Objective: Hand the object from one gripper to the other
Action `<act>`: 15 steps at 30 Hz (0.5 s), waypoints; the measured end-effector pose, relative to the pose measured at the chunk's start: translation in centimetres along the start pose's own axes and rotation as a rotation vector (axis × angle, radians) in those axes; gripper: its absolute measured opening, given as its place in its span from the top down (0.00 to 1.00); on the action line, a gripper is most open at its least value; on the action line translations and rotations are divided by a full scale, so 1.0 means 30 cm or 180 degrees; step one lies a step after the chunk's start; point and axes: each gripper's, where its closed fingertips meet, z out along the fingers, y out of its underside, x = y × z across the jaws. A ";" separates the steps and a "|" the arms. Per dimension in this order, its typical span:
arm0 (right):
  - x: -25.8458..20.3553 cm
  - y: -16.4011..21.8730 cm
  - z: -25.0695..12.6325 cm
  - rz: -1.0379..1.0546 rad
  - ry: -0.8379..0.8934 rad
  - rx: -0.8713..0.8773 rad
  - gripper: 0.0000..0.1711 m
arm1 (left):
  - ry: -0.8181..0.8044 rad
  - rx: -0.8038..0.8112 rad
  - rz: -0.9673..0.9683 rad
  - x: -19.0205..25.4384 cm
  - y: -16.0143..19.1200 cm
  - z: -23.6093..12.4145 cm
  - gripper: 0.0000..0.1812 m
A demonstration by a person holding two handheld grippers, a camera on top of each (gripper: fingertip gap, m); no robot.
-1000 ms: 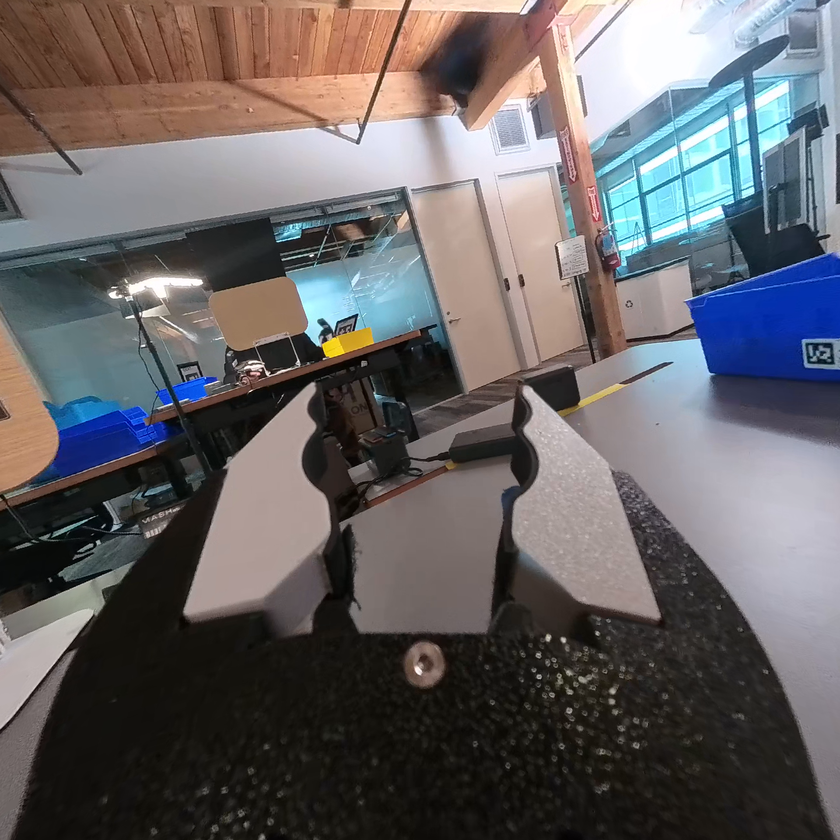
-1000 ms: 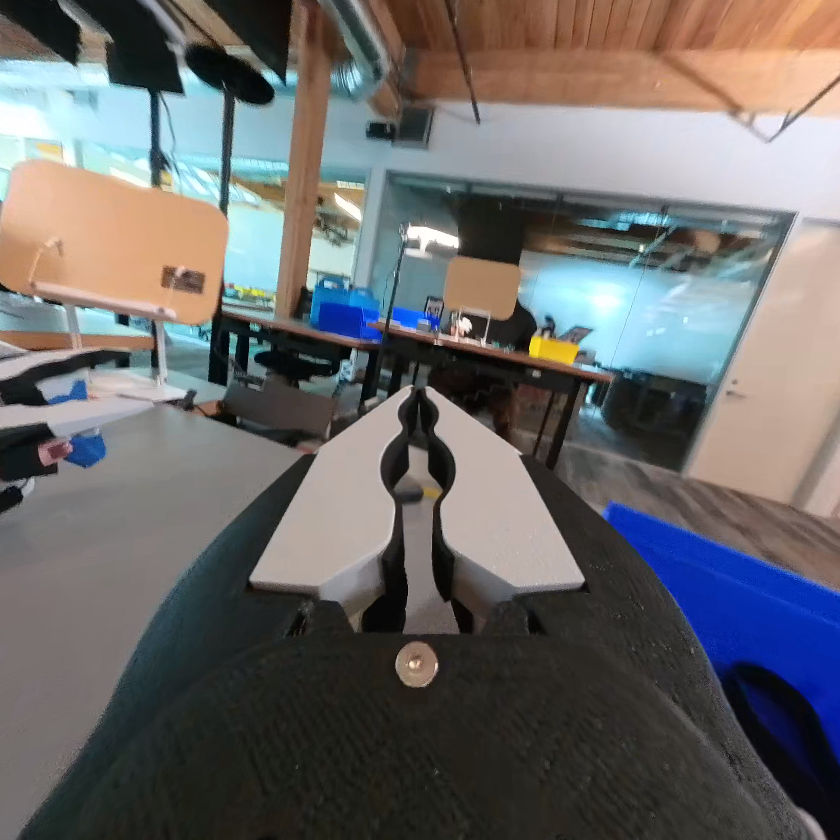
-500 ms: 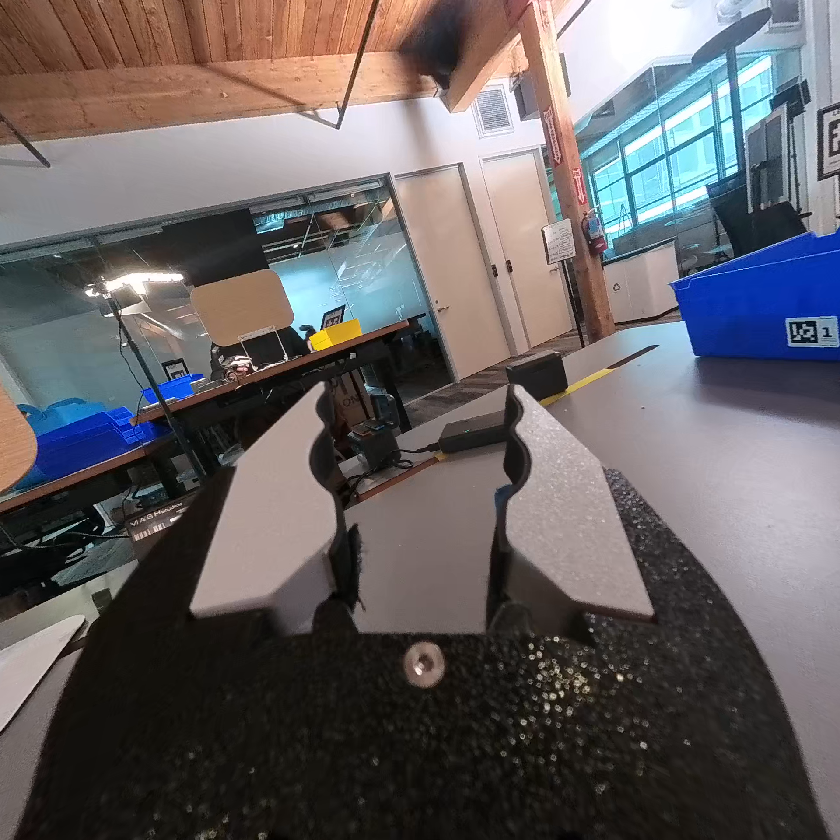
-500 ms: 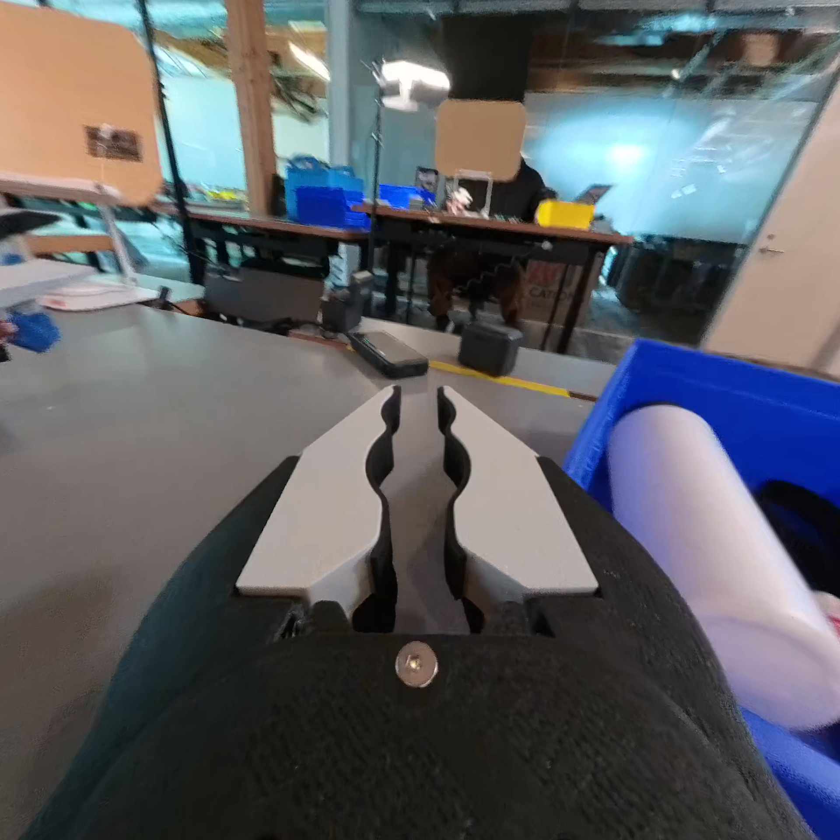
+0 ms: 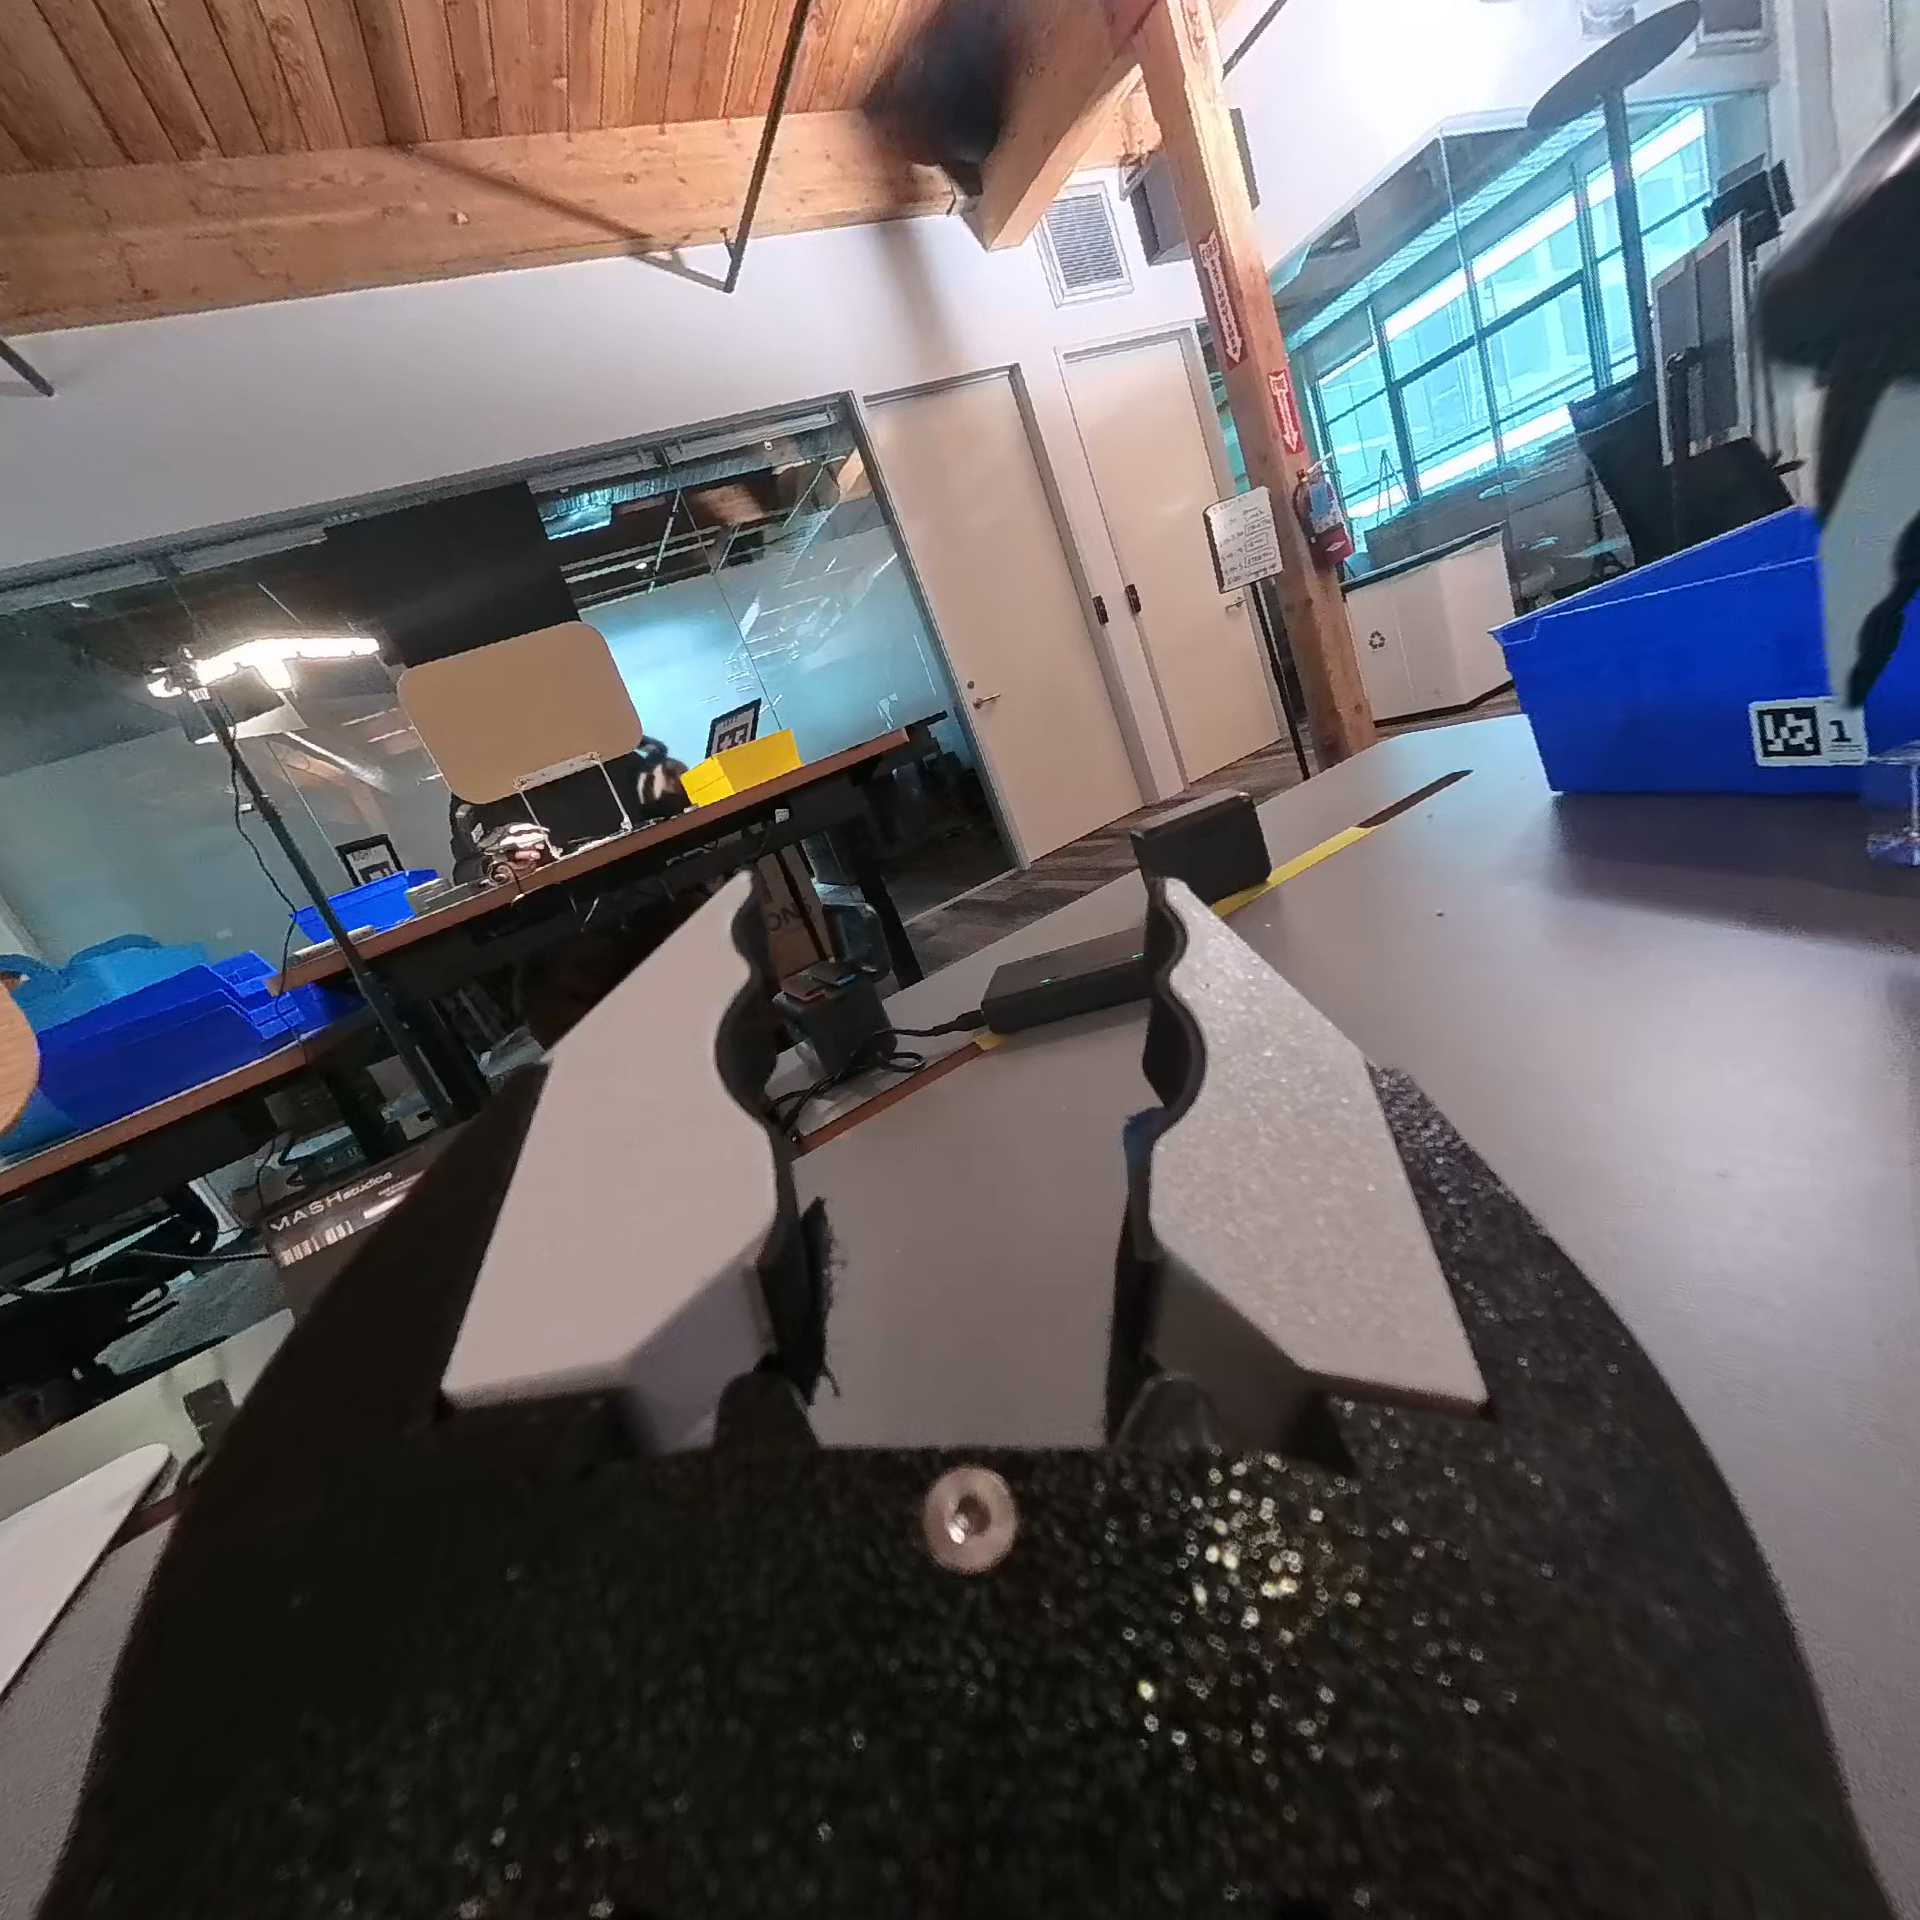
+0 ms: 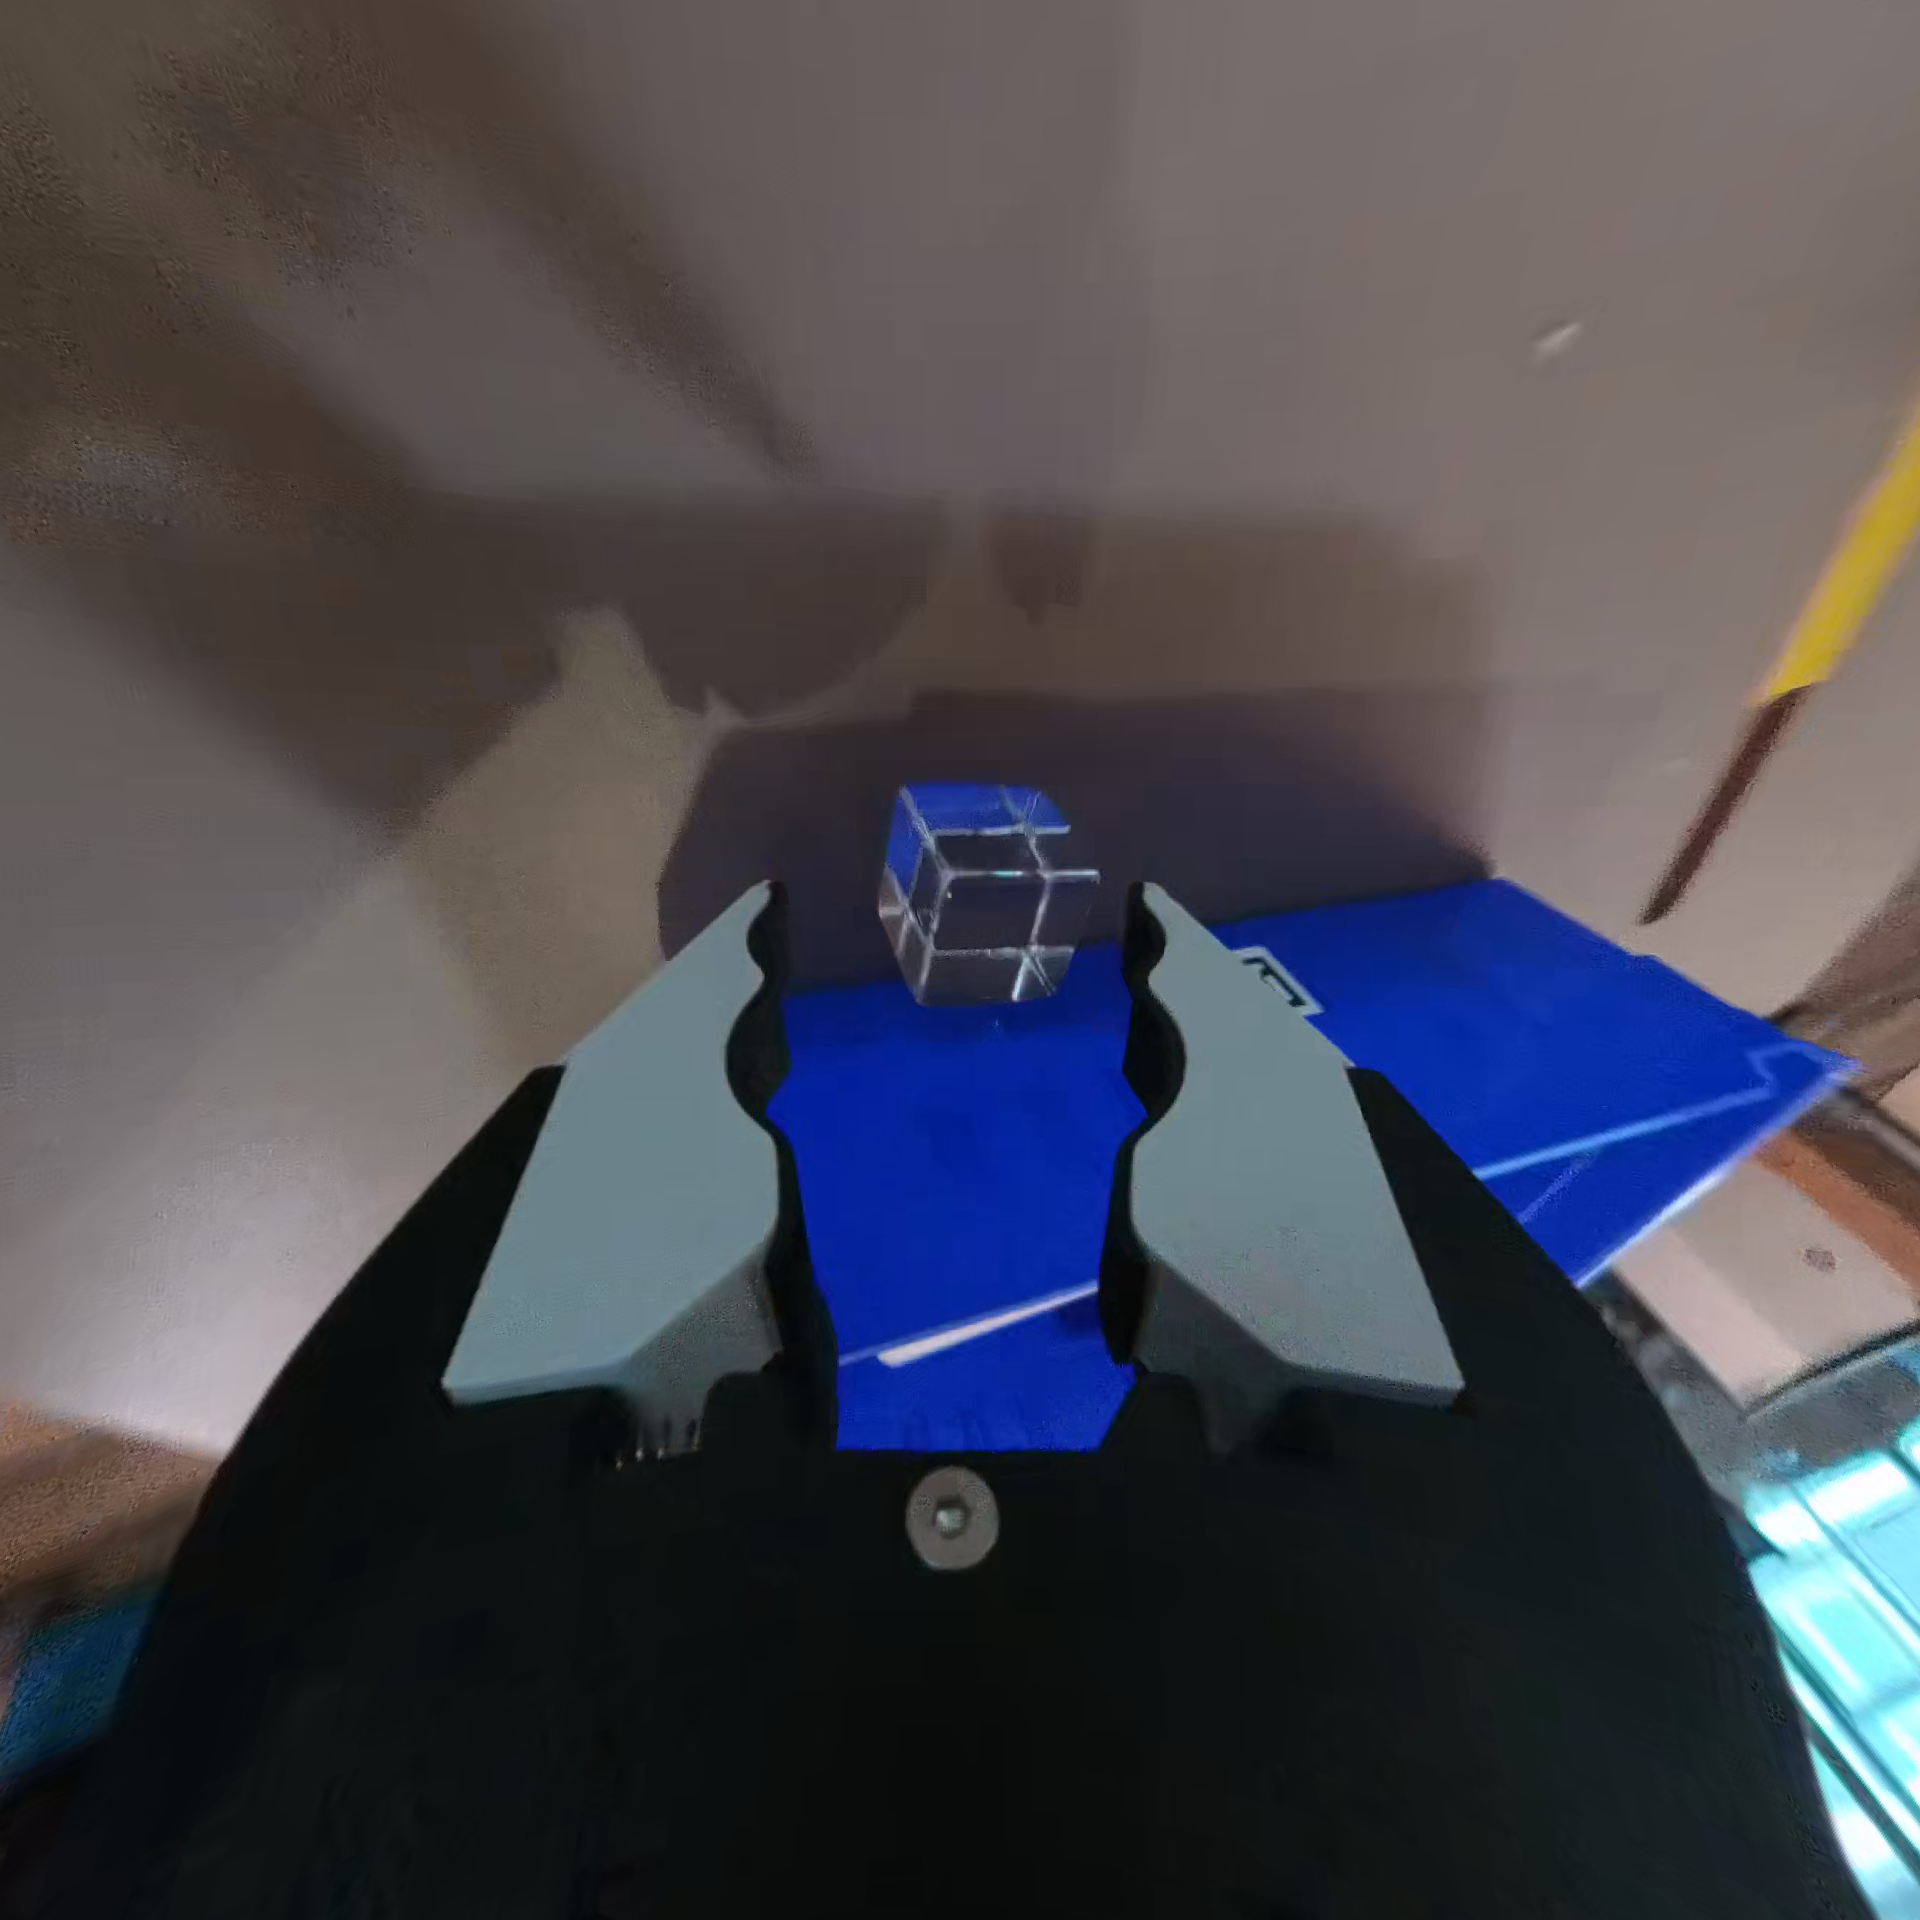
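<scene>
A small clear cube [image 6: 997,904] stands on the grey table [image 6: 416,312], close to the outer wall of a blue bin [image 6: 1455,1049]. My right gripper [image 6: 951,896] points down at it, open. The cube lies in line with the gap, just past the fingertips, touching neither. My left gripper [image 5: 951,888] is open and empty, held low over the table [image 5: 1558,1039]. In the left wrist view the right gripper [image 5: 1860,520] shows blurred at the right edge, above a clear shape [image 5: 1893,821] on the table beside the blue bin [image 5: 1662,686].
A black power bank [image 5: 1070,992] and a black box [image 5: 1200,857] lie at the table's far edge by a yellow tape strip [image 5: 1299,873]. The tape also shows in the right wrist view [image 6: 1860,561]. Desks with blue bins and a seated person are beyond.
My right gripper has opened from nearly shut and tipped down from facing the room to the cube beside the bin. It has come into the left wrist view. The left gripper has hardly moved.
</scene>
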 end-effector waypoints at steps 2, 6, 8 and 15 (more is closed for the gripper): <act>0.013 0.058 0.064 -0.0103 -0.0240 -0.0557 0.59 | 0.0016 -0.0007 0.0027 0.004 0.000 0.000 0.61; -0.014 0.096 0.145 -0.0108 -0.0788 -0.0946 0.62 | 0.0025 -0.0010 0.0036 0.006 0.000 -0.001 0.62; -0.024 0.093 0.163 -0.0114 -0.0913 -0.0946 0.75 | 0.0023 -0.0006 0.0020 0.005 0.000 -0.001 0.62; -0.053 -0.182 0.024 0.0080 -0.0836 0.0680 0.75 | 0.0373 0.0236 0.0002 0.072 -0.050 -0.003 0.59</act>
